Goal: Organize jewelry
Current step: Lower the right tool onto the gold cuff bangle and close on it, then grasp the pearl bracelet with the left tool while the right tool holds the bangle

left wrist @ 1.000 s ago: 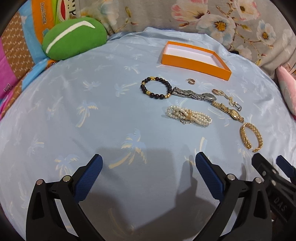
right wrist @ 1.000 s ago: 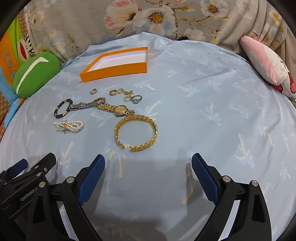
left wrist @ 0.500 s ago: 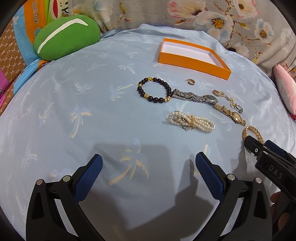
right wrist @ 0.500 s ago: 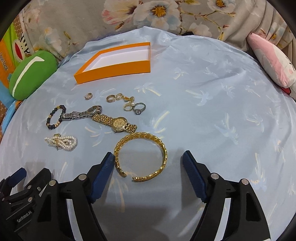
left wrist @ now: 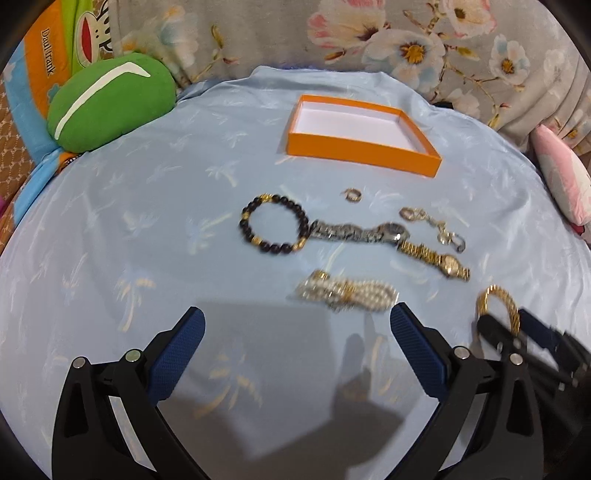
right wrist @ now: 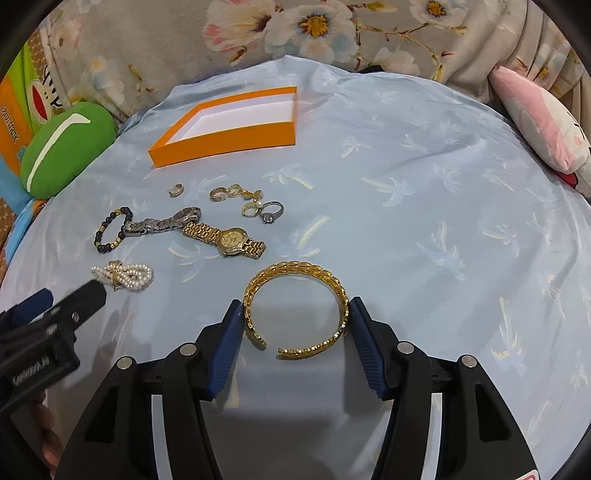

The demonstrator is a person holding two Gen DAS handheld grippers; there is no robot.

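An empty orange box (right wrist: 236, 122) with a white inside lies at the back of the blue cloth; it also shows in the left wrist view (left wrist: 360, 133). My right gripper (right wrist: 295, 321) has its pads touching both sides of a gold cuff bangle (right wrist: 299, 275) that lies on the cloth. My left gripper (left wrist: 295, 332) is open and empty, just short of a pearl bracelet (left wrist: 347, 293). Beyond lie a black bead bracelet (left wrist: 273, 229), a silver watch (left wrist: 362, 232), a gold watch (right wrist: 225, 238) and several rings (right wrist: 255, 201).
A green cushion (left wrist: 110, 99) sits at the back left and a pink cushion (right wrist: 539, 118) at the right edge. Floral fabric (right wrist: 314, 33) rises behind the cloth. The left gripper's body (right wrist: 40, 332) shows at the lower left of the right wrist view.
My right gripper has moved forward and narrowed until its pads meet the gold bangle's sides. My left gripper has moved forward toward the pearl bracelet, still open.
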